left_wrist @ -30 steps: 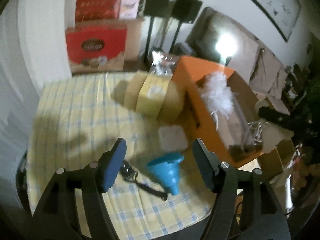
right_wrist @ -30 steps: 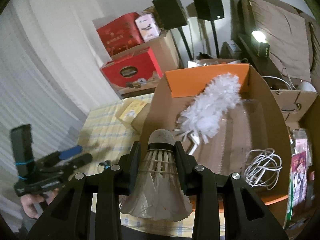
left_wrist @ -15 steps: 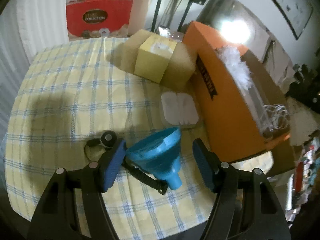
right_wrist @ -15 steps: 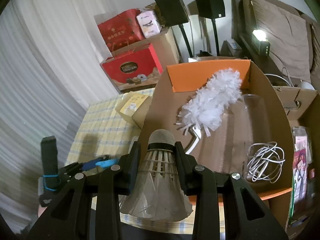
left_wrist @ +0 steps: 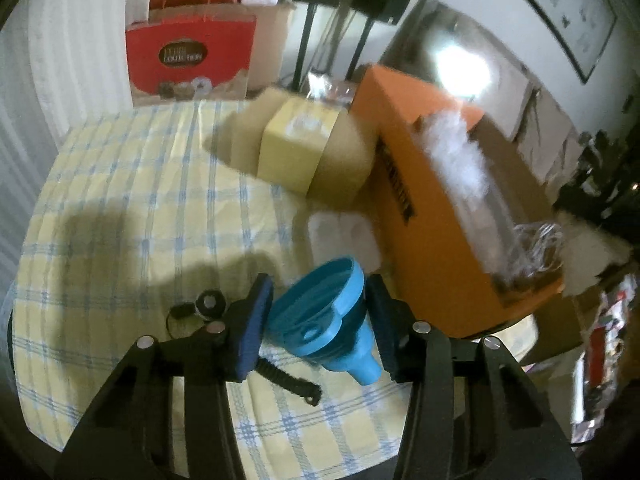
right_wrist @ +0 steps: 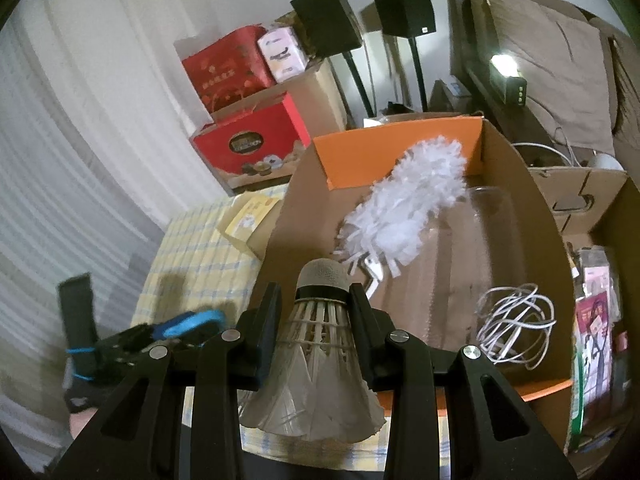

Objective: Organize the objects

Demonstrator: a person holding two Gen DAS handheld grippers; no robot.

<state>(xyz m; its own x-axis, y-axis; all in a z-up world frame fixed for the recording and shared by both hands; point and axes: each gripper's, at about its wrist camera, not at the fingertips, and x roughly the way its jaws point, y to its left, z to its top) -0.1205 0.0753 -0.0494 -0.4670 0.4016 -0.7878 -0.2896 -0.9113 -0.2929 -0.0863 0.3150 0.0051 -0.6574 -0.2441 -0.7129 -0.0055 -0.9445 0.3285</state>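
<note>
One blue funnel [left_wrist: 326, 316] between the pads of the left gripper [left_wrist: 318, 322], pinched on both sides, near the table [left_wrist: 120, 208] edge beside the orange box [left_wrist: 436, 216]. One shuttlecock [right_wrist: 316, 360] clamped in the right gripper [right_wrist: 316, 320], above the box's near edge. Inside the box: one white duster [right_wrist: 404, 208], one cable coil [right_wrist: 516, 324]. One black strap [left_wrist: 288, 380] under the funnel.
</note>
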